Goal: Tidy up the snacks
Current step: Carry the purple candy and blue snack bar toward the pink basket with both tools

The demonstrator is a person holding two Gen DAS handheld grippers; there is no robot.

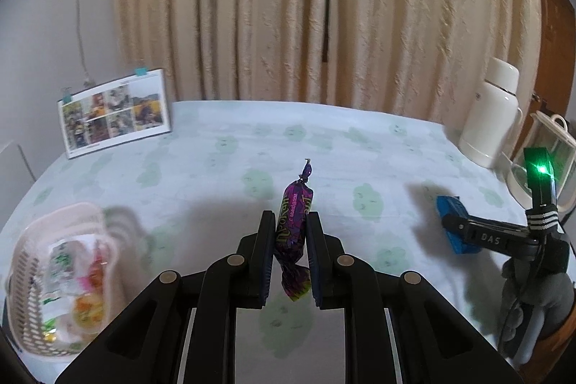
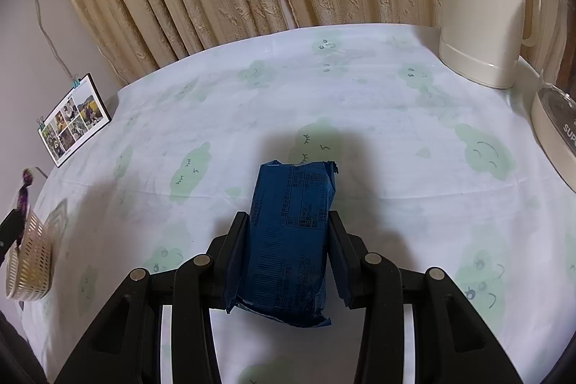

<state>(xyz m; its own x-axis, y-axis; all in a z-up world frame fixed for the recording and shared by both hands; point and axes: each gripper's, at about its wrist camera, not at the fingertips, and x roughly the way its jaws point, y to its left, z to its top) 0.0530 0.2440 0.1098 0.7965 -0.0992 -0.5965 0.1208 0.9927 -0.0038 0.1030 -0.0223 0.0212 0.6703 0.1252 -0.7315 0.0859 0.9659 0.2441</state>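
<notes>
My left gripper (image 1: 291, 233) is shut on a purple twist-wrapped candy (image 1: 293, 225), held upright above the cloth-covered table (image 1: 223, 168). Low at the left stands a pale pink perforated basket (image 1: 34, 279) with several wrapped snacks inside, blurred. My right gripper (image 2: 288, 233) is shut on a dark blue snack packet (image 2: 288, 240), printed side up, over the table (image 2: 396, 139). In the left wrist view the right gripper (image 1: 450, 222) shows at the right with the blue packet (image 1: 450, 207). From the right wrist view the basket (image 2: 30, 261) and purple candy (image 2: 24, 189) sit at the far left edge.
A photo card (image 1: 115, 112) leans at the table's back left against the wall. A cream thermos jug (image 1: 493, 114) and a clear kettle on a base (image 1: 540, 161) stand at the back right. Beige curtains (image 1: 324, 6) hang behind. A gloved hand (image 1: 532, 305) holds the right gripper.
</notes>
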